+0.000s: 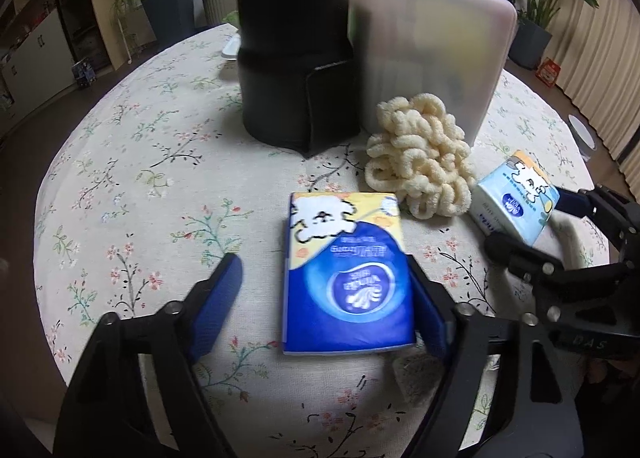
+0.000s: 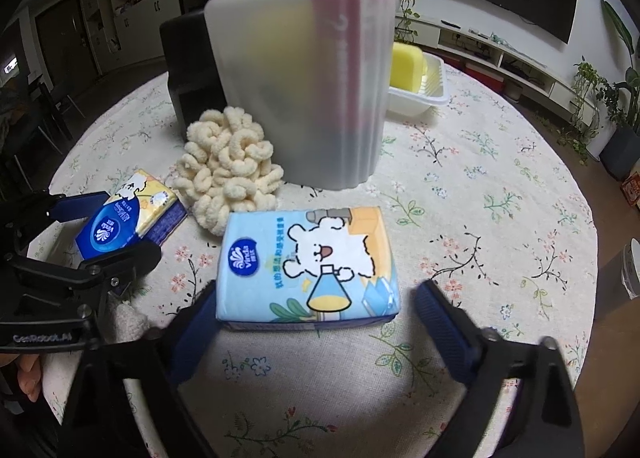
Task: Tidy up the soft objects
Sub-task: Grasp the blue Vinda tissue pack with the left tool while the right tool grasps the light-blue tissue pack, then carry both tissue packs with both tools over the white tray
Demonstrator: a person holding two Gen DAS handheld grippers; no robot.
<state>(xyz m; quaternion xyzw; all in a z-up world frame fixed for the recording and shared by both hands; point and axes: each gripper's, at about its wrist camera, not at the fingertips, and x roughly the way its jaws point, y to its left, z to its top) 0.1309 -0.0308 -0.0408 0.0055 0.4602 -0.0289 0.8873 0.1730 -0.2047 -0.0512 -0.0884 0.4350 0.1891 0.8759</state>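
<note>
The table (image 1: 120, 145), under a cloth with small flowers, is filling most of both views. At the upper middle of the frames a black round container (image 1: 294, 69) and a frosted plastic bin (image 2: 304, 89) are standing side by side. In the right wrist view a white tray (image 2: 424, 93) with a yellow sponge (image 2: 406, 59) is sitting at the upper right, behind the bin.

Below the bin a cream chenille pad (image 1: 420, 157) is lying, touching it. Two tissue packs are lying lower, one in front of each gripper.

The left gripper (image 1: 324, 290) is reaching around the dark blue tissue pack (image 1: 346, 278); its fingers are apart, the right one touching the pack's side, the left one well away. The right gripper (image 2: 320, 318) is open around the light blue tissue pack (image 2: 308, 266), its fingers not pressing.

To do this well, I think each gripper should be centred on its pack first, then closed gently, because the packs are soft and can buckle or slip.

On both packs "Vinda" is readable, with a white bear cartoon. One gripper body is showing "GenRobot.AI". The Chinese text is too small to read.
</note>
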